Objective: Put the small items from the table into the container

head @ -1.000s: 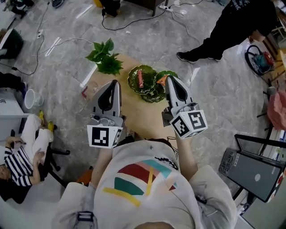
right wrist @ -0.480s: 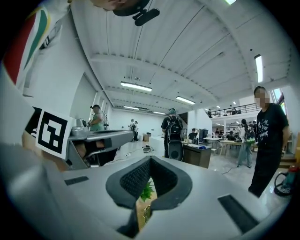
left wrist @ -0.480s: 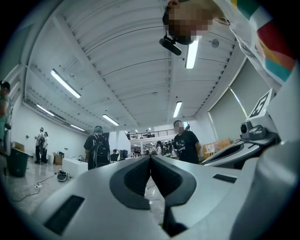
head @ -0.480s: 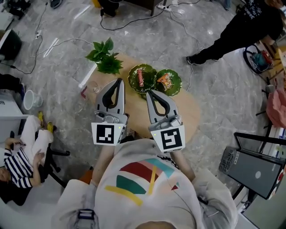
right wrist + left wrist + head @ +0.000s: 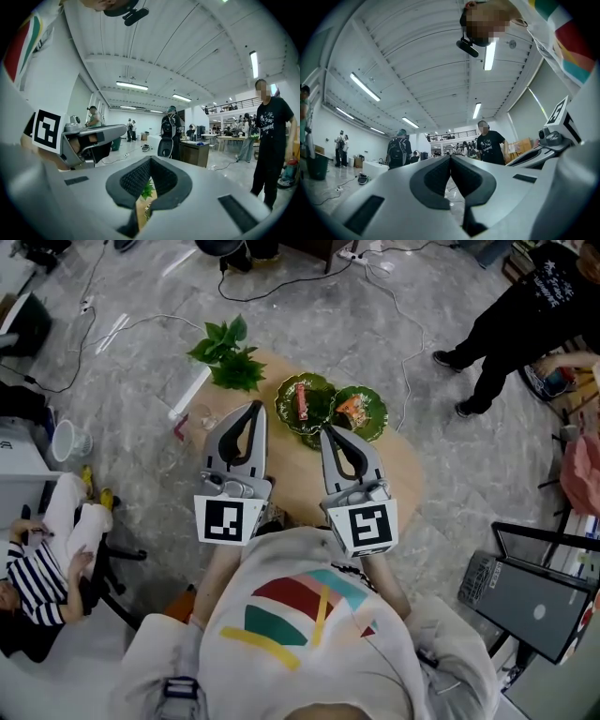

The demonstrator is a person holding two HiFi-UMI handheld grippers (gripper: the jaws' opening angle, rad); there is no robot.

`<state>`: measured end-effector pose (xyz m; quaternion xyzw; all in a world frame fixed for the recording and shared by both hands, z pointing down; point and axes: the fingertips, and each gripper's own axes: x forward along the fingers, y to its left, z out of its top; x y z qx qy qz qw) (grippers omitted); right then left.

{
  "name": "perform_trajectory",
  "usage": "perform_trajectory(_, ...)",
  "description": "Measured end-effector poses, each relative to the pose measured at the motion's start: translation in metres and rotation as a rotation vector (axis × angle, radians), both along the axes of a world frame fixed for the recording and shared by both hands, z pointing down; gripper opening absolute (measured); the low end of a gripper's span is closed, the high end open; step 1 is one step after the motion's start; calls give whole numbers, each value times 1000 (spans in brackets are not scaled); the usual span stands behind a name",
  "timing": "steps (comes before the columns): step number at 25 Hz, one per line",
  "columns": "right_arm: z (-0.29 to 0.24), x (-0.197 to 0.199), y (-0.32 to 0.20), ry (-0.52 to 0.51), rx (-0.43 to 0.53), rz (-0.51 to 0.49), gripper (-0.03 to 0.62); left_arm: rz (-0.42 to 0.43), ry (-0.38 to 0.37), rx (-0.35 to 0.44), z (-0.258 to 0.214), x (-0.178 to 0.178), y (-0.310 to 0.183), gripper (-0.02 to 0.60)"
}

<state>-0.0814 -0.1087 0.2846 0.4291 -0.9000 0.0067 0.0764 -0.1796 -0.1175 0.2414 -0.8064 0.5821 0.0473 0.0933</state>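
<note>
Two green leaf-shaped dishes (image 5: 305,409) (image 5: 363,414) sit side by side at the far part of a round wooden table (image 5: 394,474). A red-orange packet (image 5: 301,401) lies in the left dish and an orange packet (image 5: 352,407) in the right one. My left gripper (image 5: 256,407) hovers over the table's left part, shut and empty, its jaw tips meeting (image 5: 451,157). Beside it my right gripper (image 5: 327,432) is also shut with nothing in it (image 5: 151,159), its tip just short of the two dishes.
A green potted plant (image 5: 228,354) stands at the table's far left edge and shows again below the right jaws as the plant (image 5: 146,190). A clear glass (image 5: 201,418) and a white strip (image 5: 187,395) lie at the left rim. A person in black (image 5: 525,315) stands on the floor at the far right.
My right gripper has drawn back from over the right dish toward me and to the left, rolling as it went, and now sits beside the left gripper. The person in black walked right.
</note>
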Motion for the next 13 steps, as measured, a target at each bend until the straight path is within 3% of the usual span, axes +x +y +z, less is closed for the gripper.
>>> perform_trajectory(13,5,-15,2,-4,-16,-26,14,-11,-29,8,-6,-10,4,8)
